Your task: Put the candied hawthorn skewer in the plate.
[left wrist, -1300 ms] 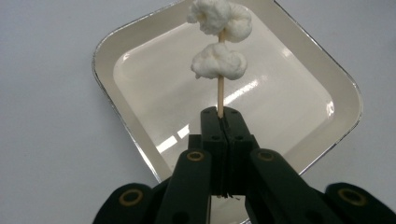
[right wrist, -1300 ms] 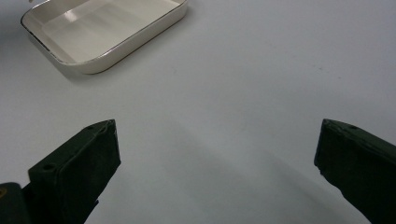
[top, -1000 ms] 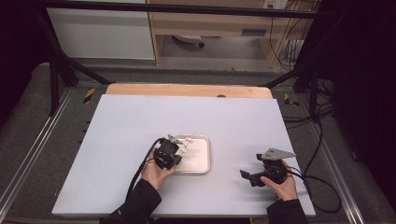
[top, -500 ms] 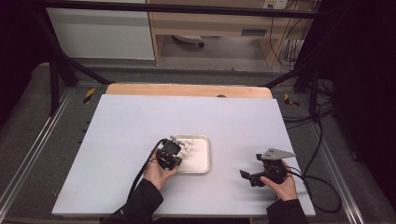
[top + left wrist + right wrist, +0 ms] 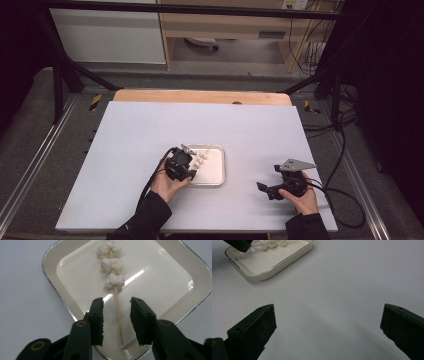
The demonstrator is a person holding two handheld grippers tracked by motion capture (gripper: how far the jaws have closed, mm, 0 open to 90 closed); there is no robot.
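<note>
A wooden skewer with three white marshmallows lies in a white square tray with a metal rim. My left gripper hangs over the tray's near edge; its jaws have just been opening and now stand apart on either side of the skewer's bare end, not touching it. From above, the left gripper sits at the tray's left side, beside the marshmallows. My right gripper rests open over bare table to the right, its jaws wide with nothing between them. The tray lies farther off.
The table is a large white board with a wooden strip along its far edge. Cables trail off the right side. Dark metal frame rails run along both sides.
The left gripper's jaws have parted from shut to open around the skewer's end. Both hands stay where they were.
</note>
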